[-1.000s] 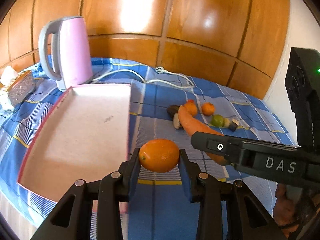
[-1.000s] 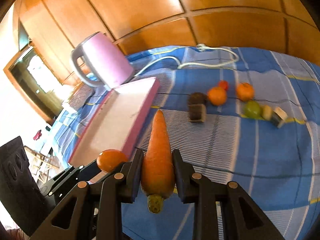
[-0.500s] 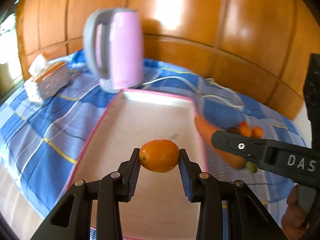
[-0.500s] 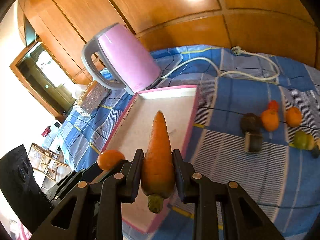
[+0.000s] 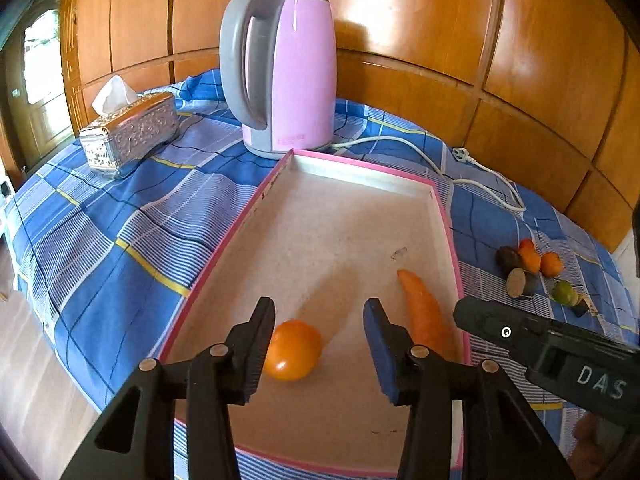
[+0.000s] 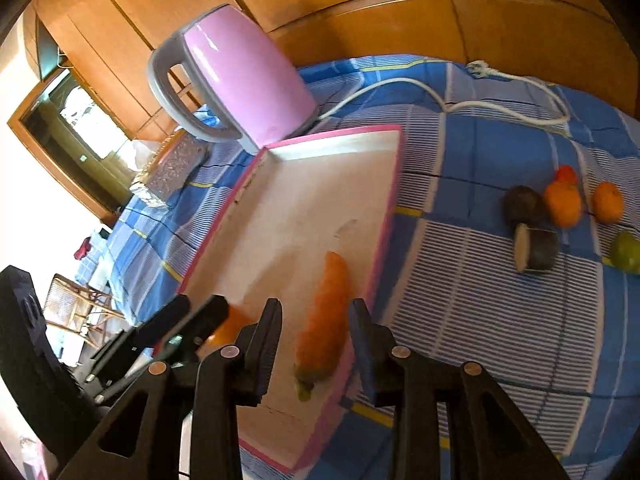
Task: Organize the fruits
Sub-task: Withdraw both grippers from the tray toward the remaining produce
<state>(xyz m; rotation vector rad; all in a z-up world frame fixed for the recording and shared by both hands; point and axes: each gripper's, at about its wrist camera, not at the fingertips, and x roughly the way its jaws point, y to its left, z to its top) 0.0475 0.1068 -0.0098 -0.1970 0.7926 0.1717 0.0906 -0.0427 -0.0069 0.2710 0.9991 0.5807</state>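
Note:
A pink-rimmed tray lies on the blue checked cloth; it also shows in the right wrist view. An orange lies in the tray between the fingers of my open left gripper, nearer the left finger. A carrot lies in the tray by its right rim. In the right wrist view my right gripper is open with the carrot lying between its fingers. The left gripper partly hides the orange there.
A pink kettle stands behind the tray, its white cord trailing right. A silver tissue box sits at the left. Several small fruits and cut pieces lie on the cloth right of the tray.
Both grippers moved over the tray, lowered and opened. The orange and the carrot left the fingers and now lie in the tray.

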